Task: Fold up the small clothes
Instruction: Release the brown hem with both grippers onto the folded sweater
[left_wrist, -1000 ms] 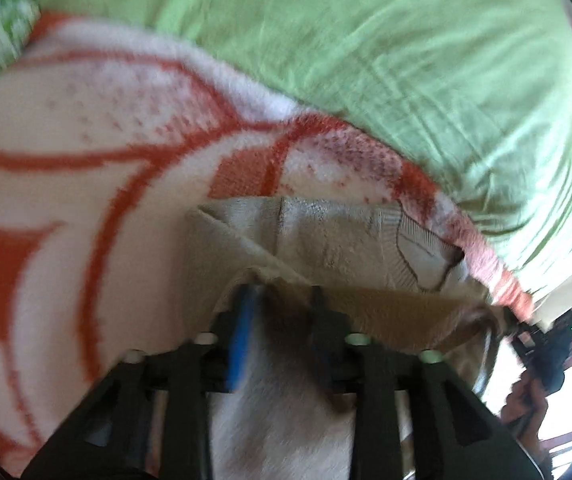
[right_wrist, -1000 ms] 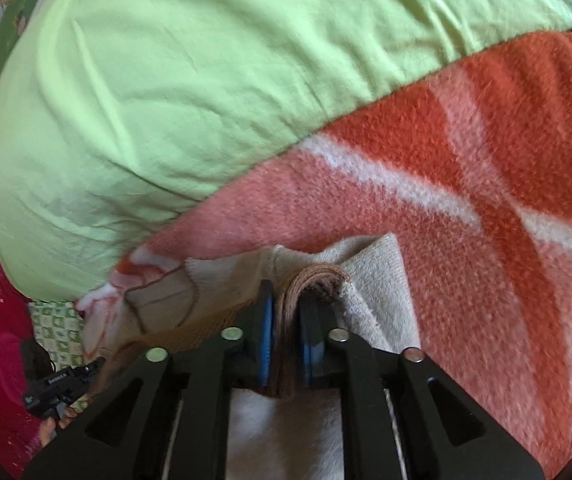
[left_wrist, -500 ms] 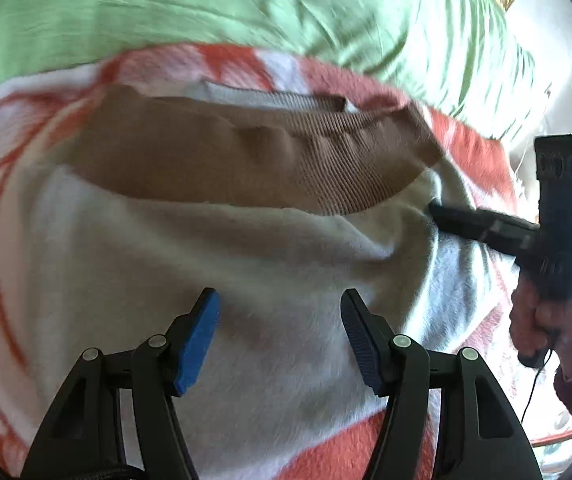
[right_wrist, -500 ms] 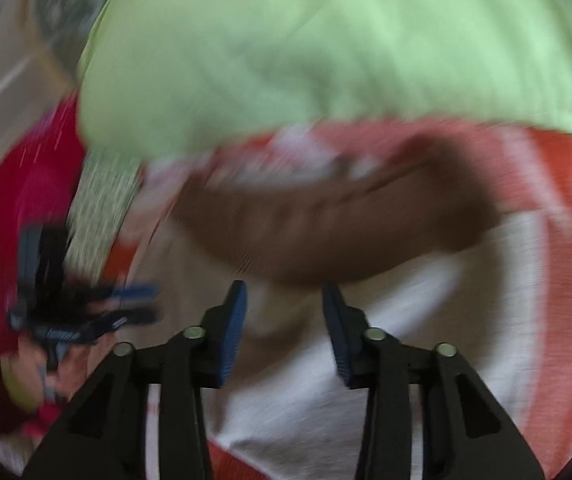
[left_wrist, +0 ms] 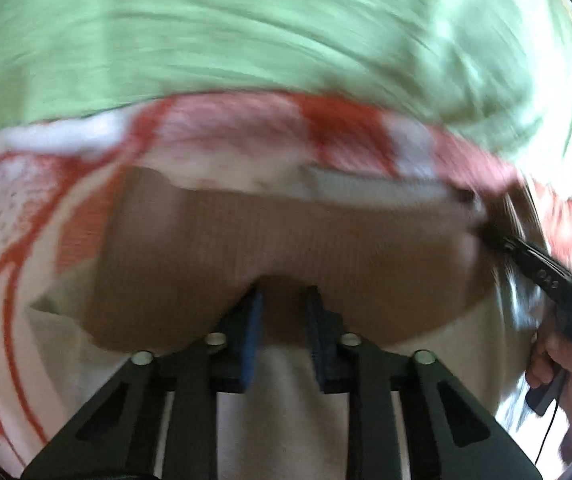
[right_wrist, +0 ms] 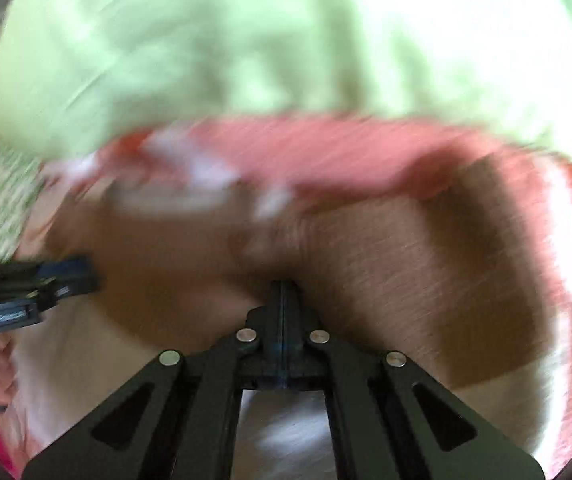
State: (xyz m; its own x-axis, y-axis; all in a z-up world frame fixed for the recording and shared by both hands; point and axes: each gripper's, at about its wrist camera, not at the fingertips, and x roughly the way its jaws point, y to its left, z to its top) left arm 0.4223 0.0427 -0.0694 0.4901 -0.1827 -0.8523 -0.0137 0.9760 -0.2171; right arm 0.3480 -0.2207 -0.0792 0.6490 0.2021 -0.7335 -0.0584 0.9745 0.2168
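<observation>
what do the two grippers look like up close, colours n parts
Both are matte black plastic. The left gripper has triangular cut-outs in its arms, round silver rivets and blue pads on its fingers. The right gripper has the same build, with dark blue pads. A thin black cable hangs beneath the right gripper's handle.

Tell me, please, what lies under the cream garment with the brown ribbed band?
The cream garment lies on an orange-and-white blanket, which shows around its edges. Whatever is beneath its middle is covered.
</observation>
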